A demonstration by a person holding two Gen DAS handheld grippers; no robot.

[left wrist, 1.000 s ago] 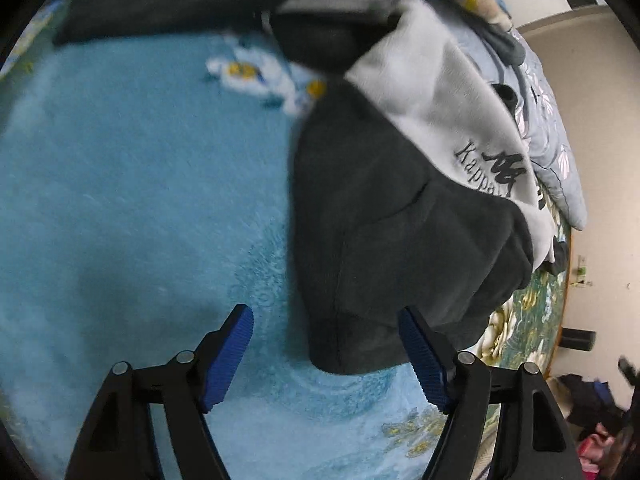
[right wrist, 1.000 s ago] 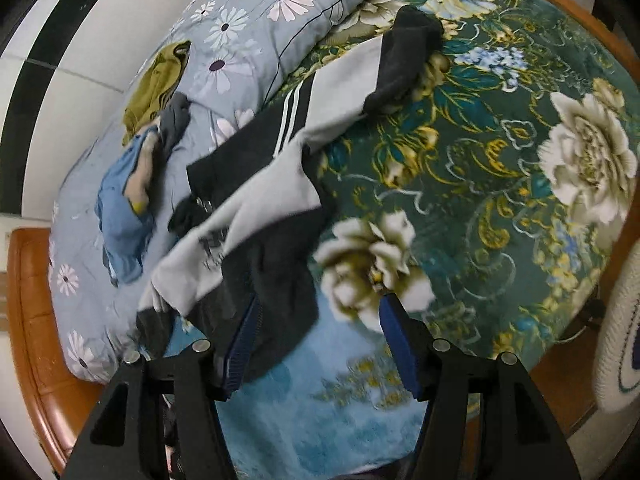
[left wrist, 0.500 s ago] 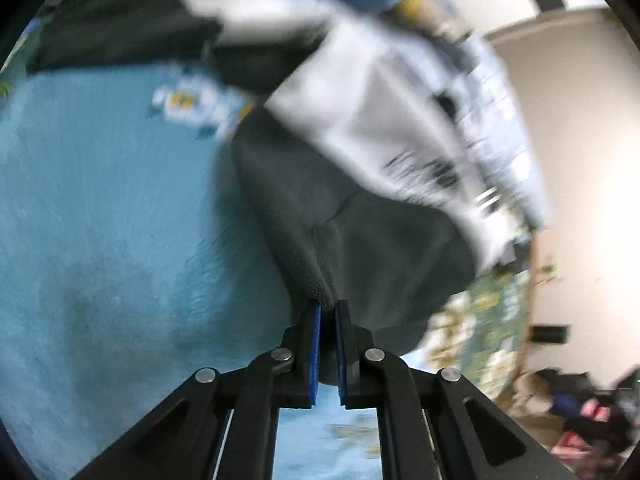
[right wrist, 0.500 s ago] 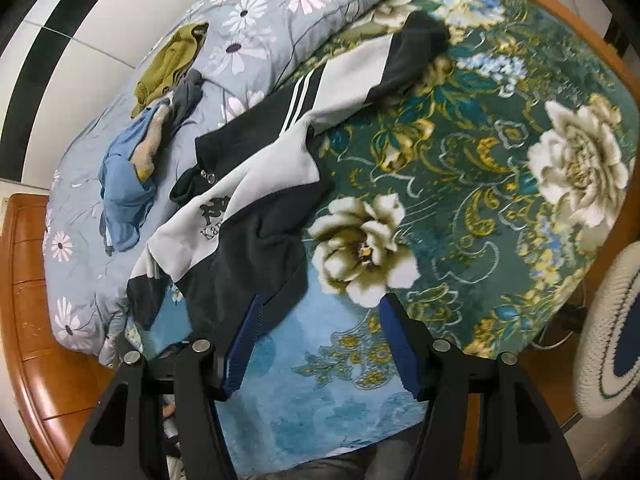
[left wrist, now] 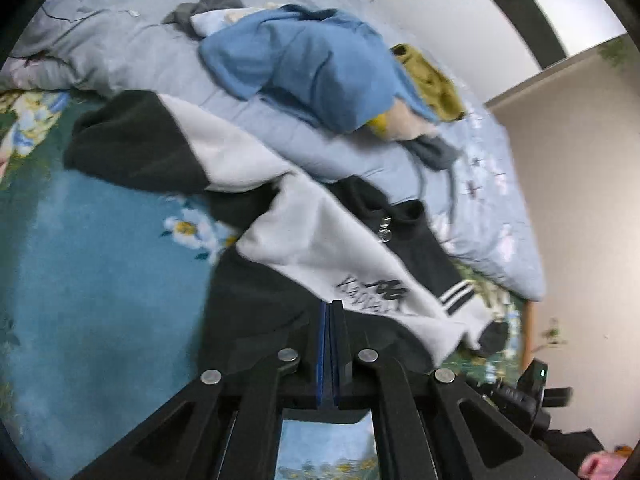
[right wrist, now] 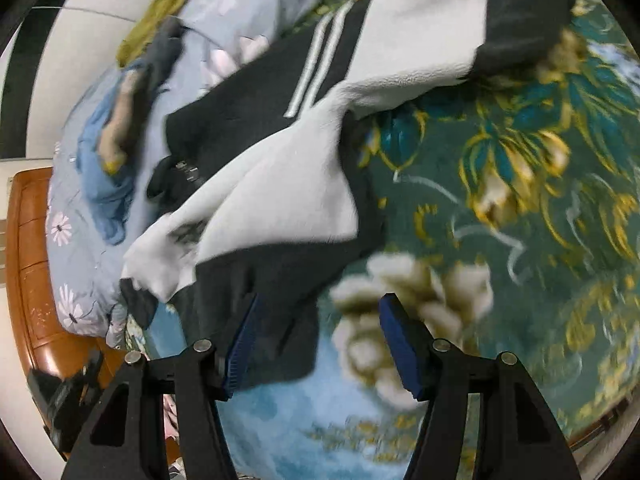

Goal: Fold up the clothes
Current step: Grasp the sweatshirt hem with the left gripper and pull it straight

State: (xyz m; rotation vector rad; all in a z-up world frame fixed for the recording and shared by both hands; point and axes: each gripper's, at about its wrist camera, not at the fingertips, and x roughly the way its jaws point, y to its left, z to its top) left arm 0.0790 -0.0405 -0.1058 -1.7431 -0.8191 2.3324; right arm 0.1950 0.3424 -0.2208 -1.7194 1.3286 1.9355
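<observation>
A black and white fleece jacket point(left wrist: 320, 248) with a Kappa logo lies crumpled on a teal floral blanket point(left wrist: 88, 264). My left gripper point(left wrist: 330, 308) is shut on the jacket's black hem and holds it lifted. In the right wrist view the same jacket point(right wrist: 280, 184) spreads from the centre to the upper right, its black cuff point(right wrist: 520, 20) at the top. My right gripper point(right wrist: 320, 320) is open, its left pad point(right wrist: 244, 332) over the jacket's black lower edge and its right pad over the blanket's pale flower.
A grey-blue flowered duvet point(left wrist: 140, 48) lies behind the jacket, with a blue garment point(left wrist: 312, 64), an olive one point(left wrist: 432, 80) and a grey one on it. The wooden bed frame point(right wrist: 28, 264) runs along the left. A white wall stands beyond.
My left gripper closed on the jacket's black hem and lifted it, tilting up toward the duvet. My right gripper moved down and closer to the jacket's lower edge, still open.
</observation>
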